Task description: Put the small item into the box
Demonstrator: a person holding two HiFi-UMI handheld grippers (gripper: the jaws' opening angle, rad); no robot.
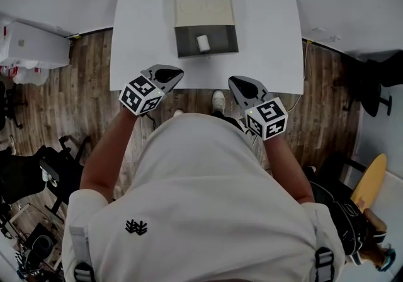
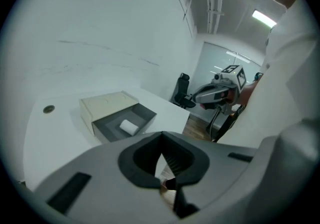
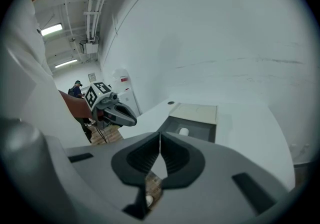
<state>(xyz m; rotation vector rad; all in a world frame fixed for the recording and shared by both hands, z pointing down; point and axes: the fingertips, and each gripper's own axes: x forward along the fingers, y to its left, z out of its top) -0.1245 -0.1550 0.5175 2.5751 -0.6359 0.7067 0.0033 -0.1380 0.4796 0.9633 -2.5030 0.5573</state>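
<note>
Over on the left, the left hand-held gripper is hanging clenched and empty, its jaws pressing together with nothing between them. It is angling downward at the near edge of the worktop, with the bare forearm behind it tucking in close to the person's body. Moving to the middle, the box is sitting open toward the far side of the worktop, well apart from both tools. The small item, a little white roll, is already lying inside the dark tray, so the placing step is looking done from here. Neither tool is reaching for anything, and it is reading as the moment after the drop, with both tools sitting clear of the box. If anything is left, it is looking like no more than keeping clear. Closing the box would call for a light, open-jawed approach to the pale lid part without nudging the roll, though whether that is wanted I cannot tell. Coming across to the right, the right hand-held gripper is mirroring its partner. Its jaws are clenched on nothing and tipping downward, its tip just over the near edge, and its marker cube is riding back toward the person's waist. The two tools are pointing roughly toward the box from either side of the body, with a gap between them.
</note>
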